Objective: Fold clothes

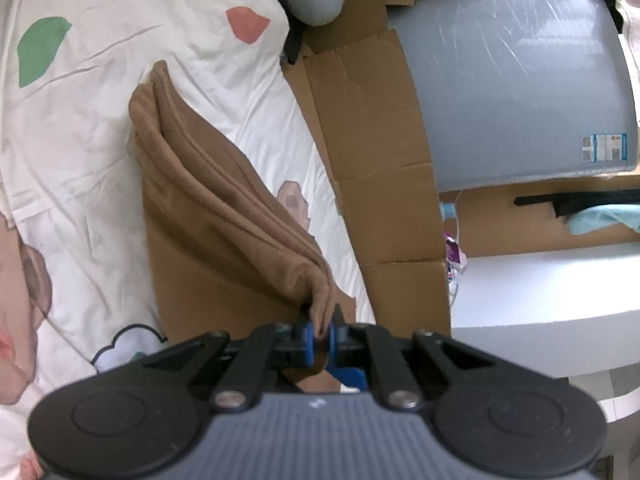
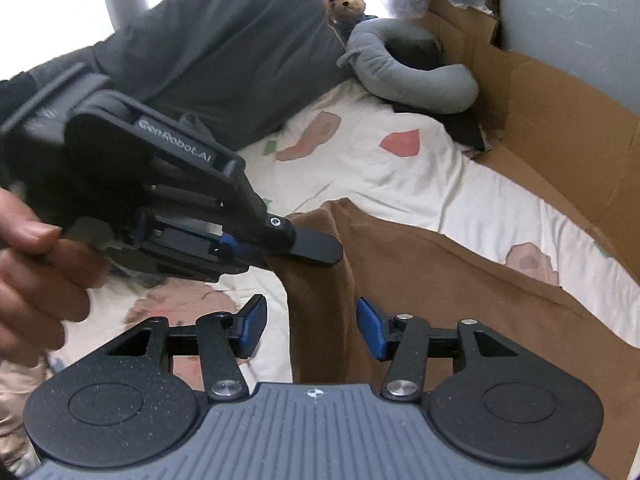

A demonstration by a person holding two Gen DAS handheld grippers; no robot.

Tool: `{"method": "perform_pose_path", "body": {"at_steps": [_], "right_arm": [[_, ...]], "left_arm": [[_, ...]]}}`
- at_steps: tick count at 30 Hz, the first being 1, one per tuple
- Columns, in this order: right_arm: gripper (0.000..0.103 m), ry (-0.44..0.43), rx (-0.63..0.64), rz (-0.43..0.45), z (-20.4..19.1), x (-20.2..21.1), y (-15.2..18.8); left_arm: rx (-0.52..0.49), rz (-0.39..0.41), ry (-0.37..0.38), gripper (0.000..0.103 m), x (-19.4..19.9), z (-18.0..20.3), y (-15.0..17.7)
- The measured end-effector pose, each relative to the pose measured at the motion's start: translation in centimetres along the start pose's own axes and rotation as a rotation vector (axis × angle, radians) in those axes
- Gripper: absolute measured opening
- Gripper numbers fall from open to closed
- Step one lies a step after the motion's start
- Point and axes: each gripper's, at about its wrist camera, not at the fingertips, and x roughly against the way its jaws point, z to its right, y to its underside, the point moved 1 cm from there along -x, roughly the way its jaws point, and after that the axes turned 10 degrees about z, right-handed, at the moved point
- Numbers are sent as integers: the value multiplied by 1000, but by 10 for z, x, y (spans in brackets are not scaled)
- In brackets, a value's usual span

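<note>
Surroundings: a white bed sheet printed with green and pink patches (image 1: 100, 92) covers the bed; flattened brown cardboard (image 1: 372, 152) lines its edge, running from top centre to lower centre of the left wrist view, with a grey plastic-wrapped panel (image 1: 512, 88) at upper right. In the right wrist view a curved grey stuffed pillow (image 2: 404, 68) lies at upper centre, a small brown teddy bear (image 2: 350, 2) just above it, and a dark grey garment on a person (image 2: 216, 52) fills the upper left. A bare hand (image 2: 36, 280) at the left edge holds the left hand-held gripper (image 2: 316, 246), which crosses in front of the sheet.

Task item: a brown soft fabric garment (image 1: 216, 208), folded into several stacked layers with parallel ridged edges, lies on the sheet. Its long axis runs diagonally from upper left to lower centre of the left wrist view.

Left hand-held gripper (image 1: 320, 336): clamped tight on a bunched corner of the garment. Right hand-held gripper (image 2: 310, 326): jaws parted, blue pads either side of a hanging fold of the garment without pressing it
</note>
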Motion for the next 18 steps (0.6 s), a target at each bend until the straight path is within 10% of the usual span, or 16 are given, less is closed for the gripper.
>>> {"method": "perform_pose_path", "body": {"at_steps": [7,14,16,18], "right_arm": [[50,87,130,19,-24,-23,-1],[4,132,208,-8,-42,-41,3],[4,138,200,1,-41,-39,2],[4,144,196,6,-40,-38,1]], "left_arm": [[36,21,-7,7,7,-7,-1],[21,35,6,8,25,-15,-12],[18,90,11,16,36,-22,-24],[22,139,-21,54,44,-36,-36]]}}
